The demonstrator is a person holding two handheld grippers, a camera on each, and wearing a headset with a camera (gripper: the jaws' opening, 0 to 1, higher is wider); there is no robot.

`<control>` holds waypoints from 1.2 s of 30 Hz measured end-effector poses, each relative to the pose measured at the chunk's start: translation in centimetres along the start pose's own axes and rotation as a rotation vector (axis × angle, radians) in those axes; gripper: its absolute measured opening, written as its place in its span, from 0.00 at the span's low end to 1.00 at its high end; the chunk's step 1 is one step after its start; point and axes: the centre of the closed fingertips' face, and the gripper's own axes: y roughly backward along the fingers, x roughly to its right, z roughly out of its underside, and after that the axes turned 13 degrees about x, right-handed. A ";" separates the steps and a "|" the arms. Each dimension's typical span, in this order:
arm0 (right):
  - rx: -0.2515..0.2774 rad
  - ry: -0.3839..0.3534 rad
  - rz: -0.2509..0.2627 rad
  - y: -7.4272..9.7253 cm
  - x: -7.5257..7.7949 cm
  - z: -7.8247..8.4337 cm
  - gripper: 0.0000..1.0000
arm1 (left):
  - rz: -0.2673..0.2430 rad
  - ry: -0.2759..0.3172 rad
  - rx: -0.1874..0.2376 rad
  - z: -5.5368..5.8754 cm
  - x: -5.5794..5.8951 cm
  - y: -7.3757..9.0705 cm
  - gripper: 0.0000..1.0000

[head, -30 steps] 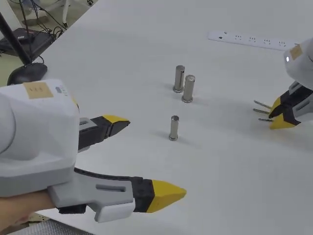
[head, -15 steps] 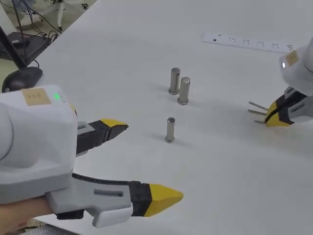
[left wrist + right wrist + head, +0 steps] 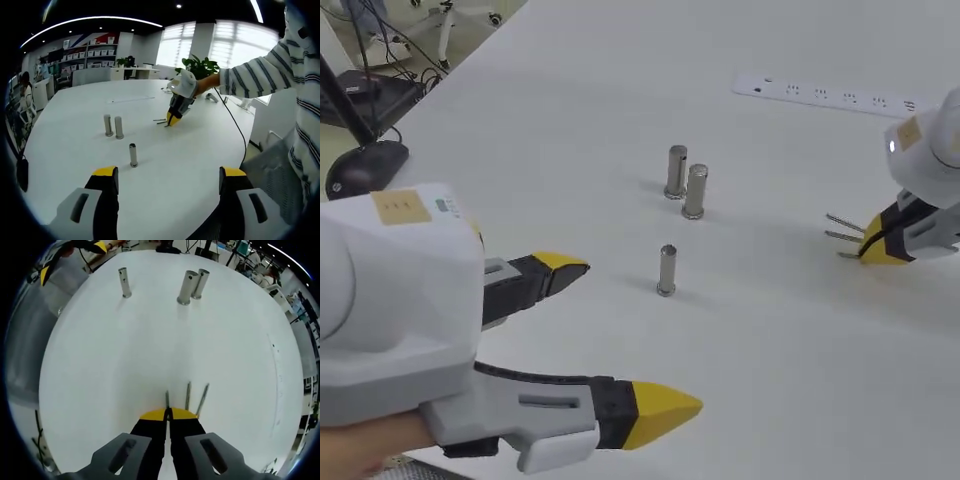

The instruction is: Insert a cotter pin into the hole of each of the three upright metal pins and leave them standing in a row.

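1. Yellow tips pressed hard together on the black-and-grey right gripper (image 3: 168,416). It's clenched on the near end of a thin grey metal cotter pin (image 3: 167,399), and that pin lies flat on the broad white tabletop (image 3: 115,355).
2. Right alongside, look, a second thin cotter pin (image 3: 188,394) and a third thin cotter pin (image 3: 202,397) lie on the table. They fan slightly outward, neither of them between the jaws.
3. From the head view that right gripper sits at the far right, tips angled down to the table surface. The three cotter pins poke out to its left.
4. Over to the yellow-tipped grey left gripper (image 3: 615,335): released, jaws spread wide, nothing between them, hovering above the near part of the table.
5. Out in the middle stand the three short silver steel cylindrical pins, all upright. The lone steel pin (image 3: 667,270) is nearest the left gripper. Behind it a front steel pin (image 3: 695,190) and a back steel pin (image 3: 676,172) stand just beside each other as a pair.
6. Those uprights are well apart from the cotter pins, between the two grippers.
7. Farther back, a long white plastic power strip (image 3: 830,95) lies flat near the far edge.
8. In the left gripper view a black-and-white striped sleeve (image 3: 260,75) reaches in behind the right gripper.
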 end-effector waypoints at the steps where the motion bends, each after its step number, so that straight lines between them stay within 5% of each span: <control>1: -0.001 0.006 -0.003 0.0 0.0 0.0 0.02 | 0.004 -0.003 -0.004 0.1 0.1 0.0 0.82; 18: -0.040 0.019 -0.017 1.6 -1.7 1.0 0.02 | 0.069 -0.023 0.003 -0.2 2.2 -1.1 0.82; 36: 0.035 0.087 0.038 3.6 -3.7 -2.0 0.02 | 0.103 -0.025 0.019 -0.7 3.3 -1.7 0.78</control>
